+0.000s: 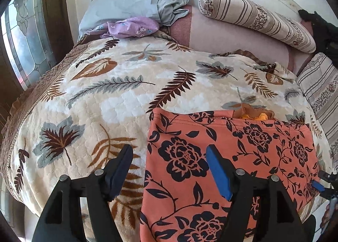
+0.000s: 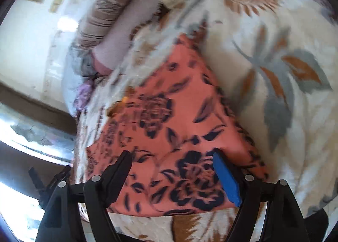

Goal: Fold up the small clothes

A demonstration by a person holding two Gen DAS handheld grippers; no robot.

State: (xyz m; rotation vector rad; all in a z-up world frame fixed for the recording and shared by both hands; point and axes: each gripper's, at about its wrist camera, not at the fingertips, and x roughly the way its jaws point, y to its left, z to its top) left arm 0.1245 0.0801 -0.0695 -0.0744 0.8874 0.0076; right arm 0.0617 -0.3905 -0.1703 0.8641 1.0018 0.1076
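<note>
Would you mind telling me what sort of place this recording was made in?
Most likely a bedroom: a leaf-patterned quilt covers a bed, with a grey pillow and a striped bolster at its head, beside a wall.

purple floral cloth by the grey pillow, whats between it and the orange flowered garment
In the left wrist view, only the leaf-patterned blanket stretches between the purple floral cloth and the orange flowered garment; nothing else lies on it there.

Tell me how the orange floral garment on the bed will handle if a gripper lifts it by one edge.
The orange floral garment lies flat and thin on the quilt, so it will probably droop limply. It looks light; lifting one edge likely drags the rest. The plush quilt may grip it slightly.
</note>
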